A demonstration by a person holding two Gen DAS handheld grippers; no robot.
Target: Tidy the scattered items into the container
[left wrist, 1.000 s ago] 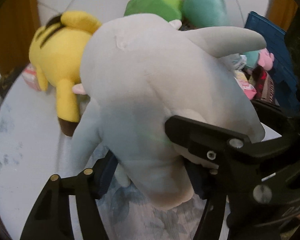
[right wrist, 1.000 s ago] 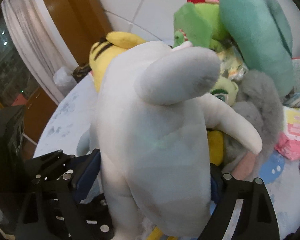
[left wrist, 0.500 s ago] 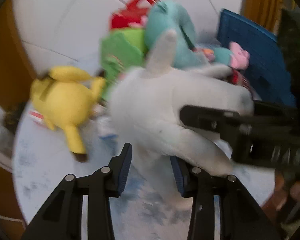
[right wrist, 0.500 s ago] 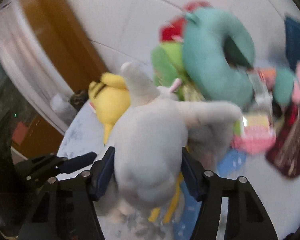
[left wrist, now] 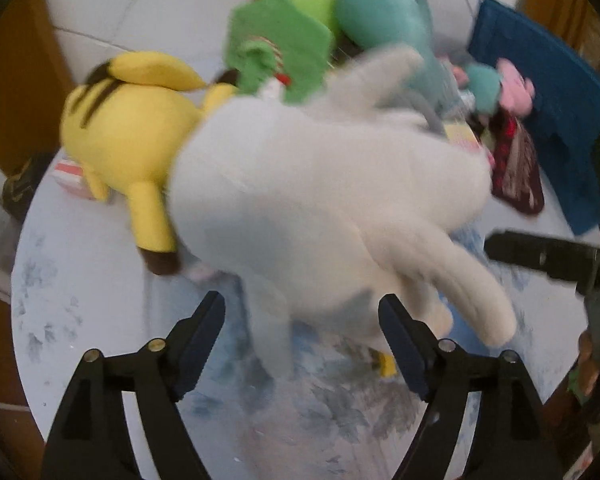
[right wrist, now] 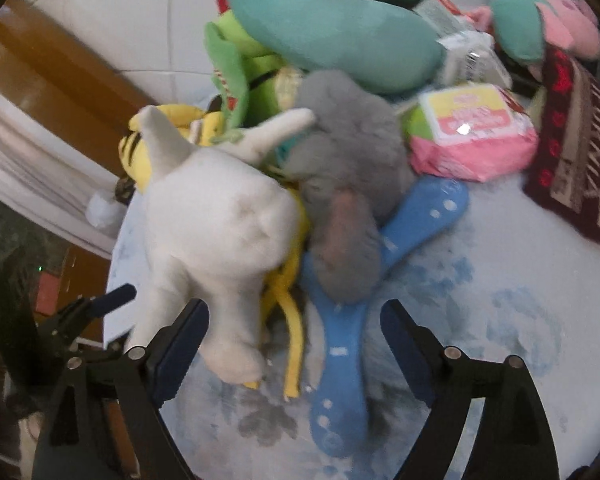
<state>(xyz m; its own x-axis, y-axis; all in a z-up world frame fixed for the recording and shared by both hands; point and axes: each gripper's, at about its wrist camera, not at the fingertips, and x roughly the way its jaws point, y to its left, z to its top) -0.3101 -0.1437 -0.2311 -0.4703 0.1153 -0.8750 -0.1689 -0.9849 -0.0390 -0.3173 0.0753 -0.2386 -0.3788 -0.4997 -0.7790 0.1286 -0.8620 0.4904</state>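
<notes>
left tongs (left wrist: 302, 338) just opened | white plush (left wrist: 320, 200) lengthwise, ears away

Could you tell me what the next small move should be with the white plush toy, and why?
Probably close the left gripper back onto the white plush toy. Both sets of jaws have just been opening and stand clear of it. It lies between the left pads, off to the side of the right gripper, and outside the blue container.
</notes>
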